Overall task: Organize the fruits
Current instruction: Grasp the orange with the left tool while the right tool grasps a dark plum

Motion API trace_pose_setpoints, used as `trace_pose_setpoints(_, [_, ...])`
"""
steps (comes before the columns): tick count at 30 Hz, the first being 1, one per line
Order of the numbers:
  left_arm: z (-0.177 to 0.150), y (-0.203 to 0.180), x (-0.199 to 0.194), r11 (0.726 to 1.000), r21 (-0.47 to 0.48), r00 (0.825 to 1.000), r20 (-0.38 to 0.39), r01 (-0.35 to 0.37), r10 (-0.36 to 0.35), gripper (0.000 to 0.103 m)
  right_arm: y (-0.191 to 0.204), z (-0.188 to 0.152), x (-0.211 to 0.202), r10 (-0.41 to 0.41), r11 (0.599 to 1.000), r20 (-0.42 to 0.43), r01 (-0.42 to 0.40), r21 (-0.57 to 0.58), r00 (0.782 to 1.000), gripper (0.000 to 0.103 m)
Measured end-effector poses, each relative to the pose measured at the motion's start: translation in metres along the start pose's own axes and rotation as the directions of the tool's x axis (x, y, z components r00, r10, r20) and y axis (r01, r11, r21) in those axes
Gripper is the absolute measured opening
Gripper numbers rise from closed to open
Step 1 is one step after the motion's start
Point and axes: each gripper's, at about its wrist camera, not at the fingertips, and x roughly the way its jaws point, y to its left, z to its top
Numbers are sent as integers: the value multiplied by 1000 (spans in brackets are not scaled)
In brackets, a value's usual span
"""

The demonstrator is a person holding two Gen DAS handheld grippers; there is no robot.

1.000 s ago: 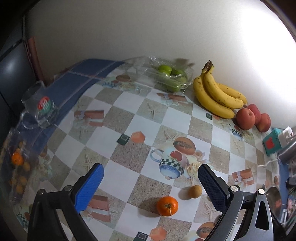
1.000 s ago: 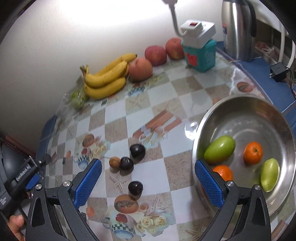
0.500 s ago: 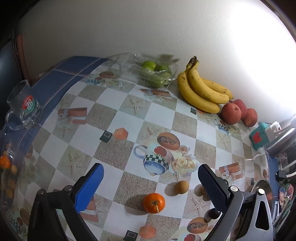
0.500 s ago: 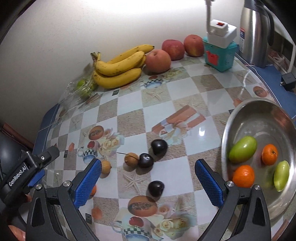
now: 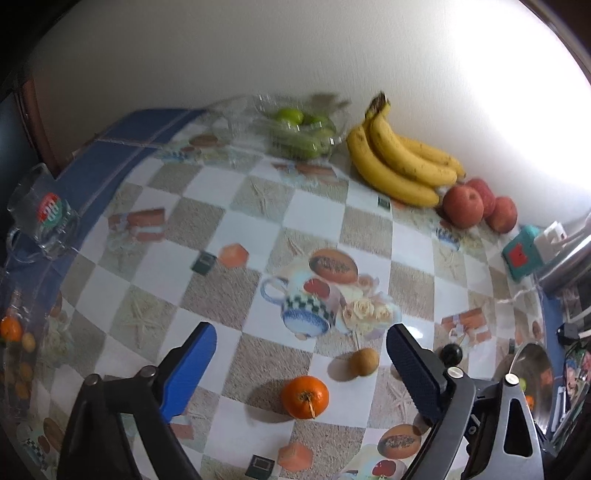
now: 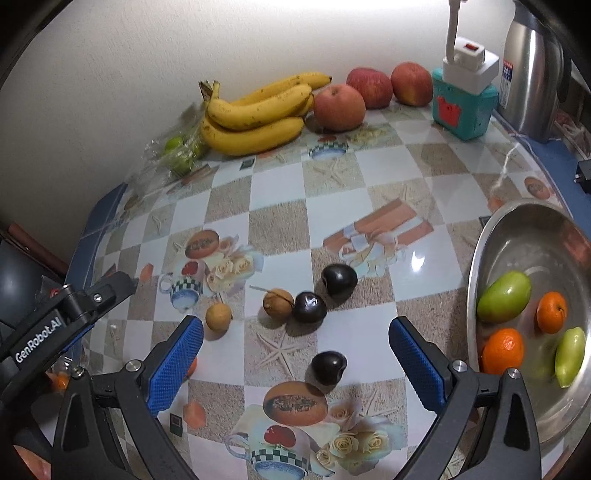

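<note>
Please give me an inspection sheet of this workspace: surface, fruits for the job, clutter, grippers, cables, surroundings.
Surface: patterned tablecloth under a glossy cover.
Job's things: metal bowl holds two oranges and two green fruits; loose orange, three dark plums, two small brown fruits; bananas, three apples, bagged green fruit.
Clutter: glass mug, teal box, steel flask.
Grippers: left gripper and right gripper, jaws open, empty.
Cables: white cord.
Surroundings: plain white wall.

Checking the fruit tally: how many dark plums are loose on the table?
3, all in the right wrist view: one dark round plum nearest the right claw, one touching a brown longan, one just behind it. More may be hidden behind the claws.
</note>
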Motion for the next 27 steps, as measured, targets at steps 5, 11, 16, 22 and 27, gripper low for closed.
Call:
trace_pose_setpoints(5, [-10,-9,21,1000,17,996,-84,12,-11,88,-5,-6,13,-39,999,-55,39,-2,998,100])
trace_pose_setpoints(11, [-21,-16,39,999,36,988,-156,1,4,82,-9,-13,27,-65,998,-117,65,-7,991,100])
trace_pose_setpoints(16, [-27,-17,50,999,43,980,-197,-7,15,73,-10,-18,35,-86,996,-152,85,-17,985,86])
trace_pose_setpoints(22, [-30,-17,54,999,46,977,-213,-14,24,57,-11,-21,41,-103,995,-177,101,-25,979,74])
trace_pose_setpoints(27, [-31,-13,53,998,47,976,-213,-34,43,49,-9,-21,40,-114,993,-174,109,-39,978,65])
